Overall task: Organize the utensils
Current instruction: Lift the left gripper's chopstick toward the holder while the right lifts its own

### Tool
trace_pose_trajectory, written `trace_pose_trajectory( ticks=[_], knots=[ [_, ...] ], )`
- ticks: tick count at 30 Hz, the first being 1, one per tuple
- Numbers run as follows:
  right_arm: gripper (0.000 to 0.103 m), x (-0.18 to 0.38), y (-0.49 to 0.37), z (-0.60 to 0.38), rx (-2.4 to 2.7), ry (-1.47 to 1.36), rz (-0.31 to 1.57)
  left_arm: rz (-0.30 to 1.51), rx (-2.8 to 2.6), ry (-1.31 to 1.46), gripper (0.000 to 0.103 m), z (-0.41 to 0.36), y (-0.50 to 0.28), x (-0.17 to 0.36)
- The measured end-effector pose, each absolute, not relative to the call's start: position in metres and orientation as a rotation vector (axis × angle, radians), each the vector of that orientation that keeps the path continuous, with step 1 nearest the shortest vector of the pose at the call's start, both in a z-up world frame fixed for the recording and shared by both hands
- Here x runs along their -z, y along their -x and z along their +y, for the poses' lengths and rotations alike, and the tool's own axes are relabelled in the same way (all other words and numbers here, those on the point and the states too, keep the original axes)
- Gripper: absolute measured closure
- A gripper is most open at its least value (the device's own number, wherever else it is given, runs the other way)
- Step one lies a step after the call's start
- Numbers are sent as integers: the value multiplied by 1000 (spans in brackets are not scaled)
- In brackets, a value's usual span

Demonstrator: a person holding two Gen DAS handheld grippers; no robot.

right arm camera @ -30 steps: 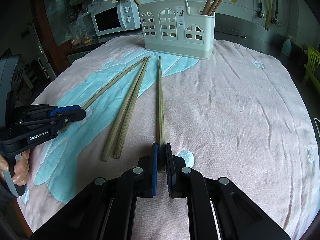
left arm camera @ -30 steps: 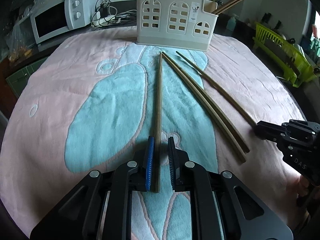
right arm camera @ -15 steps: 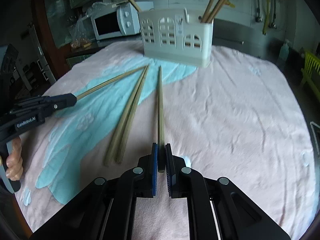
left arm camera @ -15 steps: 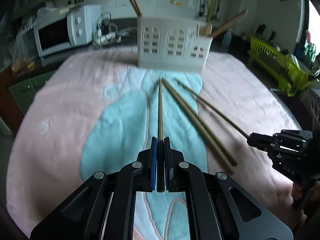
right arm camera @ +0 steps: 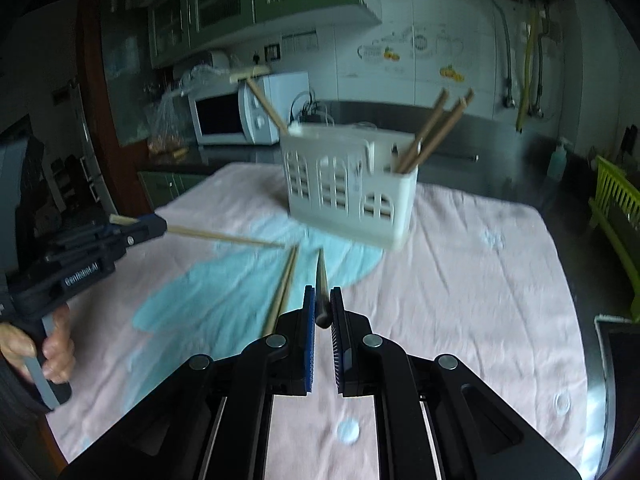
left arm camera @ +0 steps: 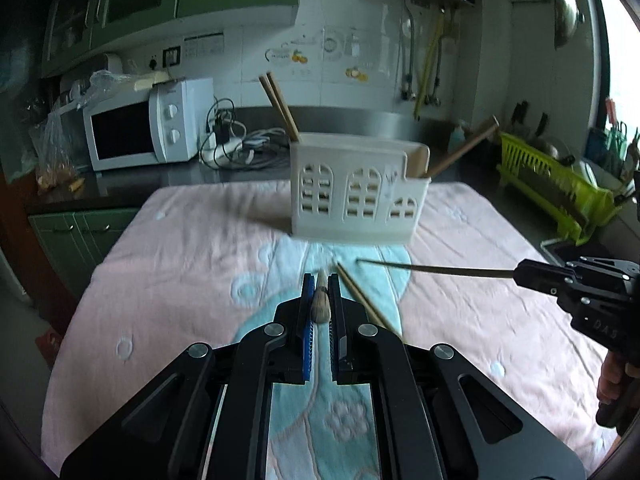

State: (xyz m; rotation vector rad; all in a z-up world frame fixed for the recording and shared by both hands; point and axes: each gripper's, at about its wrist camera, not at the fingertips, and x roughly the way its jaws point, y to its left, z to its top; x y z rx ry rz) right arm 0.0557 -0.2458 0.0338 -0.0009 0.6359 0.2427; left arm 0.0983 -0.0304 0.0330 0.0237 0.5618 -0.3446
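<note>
Wooden chopsticks [left arm camera: 321, 304] [right arm camera: 321, 288] in both tools point toward holder [left arm camera: 356, 196]

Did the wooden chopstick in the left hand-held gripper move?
Yes. The wooden chopstick in the left hand-held gripper lay flat on the pink and blue towel a second ago; now it is lifted, pointing toward the white plastic utensil holder.

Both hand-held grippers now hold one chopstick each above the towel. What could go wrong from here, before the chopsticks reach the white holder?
1. The left hand-held gripper and the right hand-held gripper each pinch a long wooden chopstick near one end, so it may pivot or slip.
2. The two free tips point toward each other and could collide.
3. The white plastic utensil holder already contains leaning chopsticks that could block insertion.
</note>
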Motion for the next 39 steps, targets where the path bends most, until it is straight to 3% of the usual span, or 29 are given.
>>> trace_pose_trajectory(
  ticks=[29,39],
  knots=[
    [95,-47,-124,-228,-252,-63,577,567,344,6,98,-32,-143,-41],
    [96,-97,-117,-236,-263,0,554,535,375,10,98,-30,-145,-75]
  ],
)
